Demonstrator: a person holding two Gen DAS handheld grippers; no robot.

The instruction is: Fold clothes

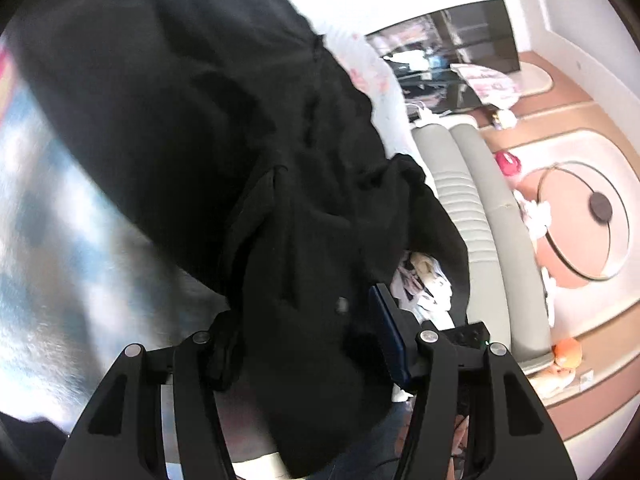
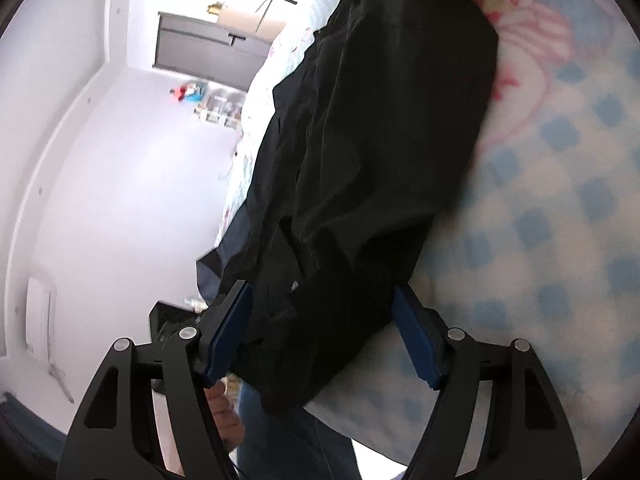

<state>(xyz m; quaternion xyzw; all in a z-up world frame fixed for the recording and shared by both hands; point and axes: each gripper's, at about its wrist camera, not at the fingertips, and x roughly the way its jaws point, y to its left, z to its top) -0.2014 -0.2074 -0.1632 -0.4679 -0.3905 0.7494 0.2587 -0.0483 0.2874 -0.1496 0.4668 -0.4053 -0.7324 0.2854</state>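
From the left wrist, the left gripper (image 1: pixel 308 320) has a thick bunch of the black garment (image 1: pixel 224 128) between its fingers, squeezed from both sides. From the right wrist, the right gripper (image 2: pixel 324 332) has its blue pads (image 2: pixel 416 340) wide apart around the same cloth (whether they press it, I cannot tell), hanging over the checked blanket (image 2: pixel 540 220).
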